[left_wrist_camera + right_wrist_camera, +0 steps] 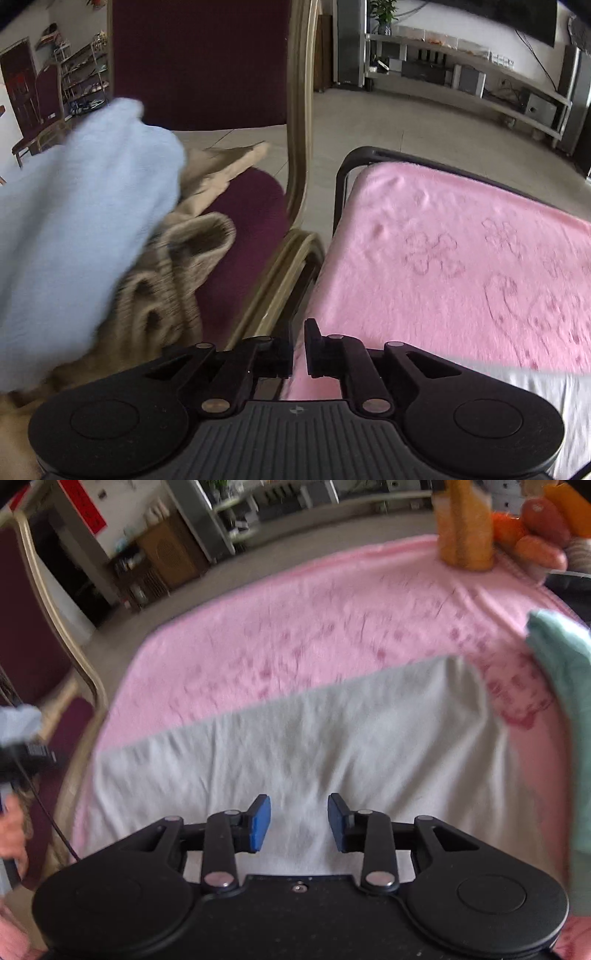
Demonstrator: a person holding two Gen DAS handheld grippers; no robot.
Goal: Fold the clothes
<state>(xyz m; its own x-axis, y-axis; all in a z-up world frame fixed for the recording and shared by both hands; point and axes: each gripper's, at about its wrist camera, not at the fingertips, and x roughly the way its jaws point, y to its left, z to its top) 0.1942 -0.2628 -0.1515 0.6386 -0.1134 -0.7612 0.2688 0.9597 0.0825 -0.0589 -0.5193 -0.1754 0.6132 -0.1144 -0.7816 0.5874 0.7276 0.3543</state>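
In the left wrist view the left hand-held gripper (298, 349) is nearly clenched on nothing, and the light blue garment (74, 236) at nine o'clock overhangs the chair (255, 206), so it may slide off. In the right wrist view the right hand-held gripper (299, 821) is released above the grey garment (295, 746) on the pink bench (295, 627); a shallow pinch may also catch that pink cover.

blurred: light blue garment (74, 229) | cut off: green cloth (565, 701) at right edge
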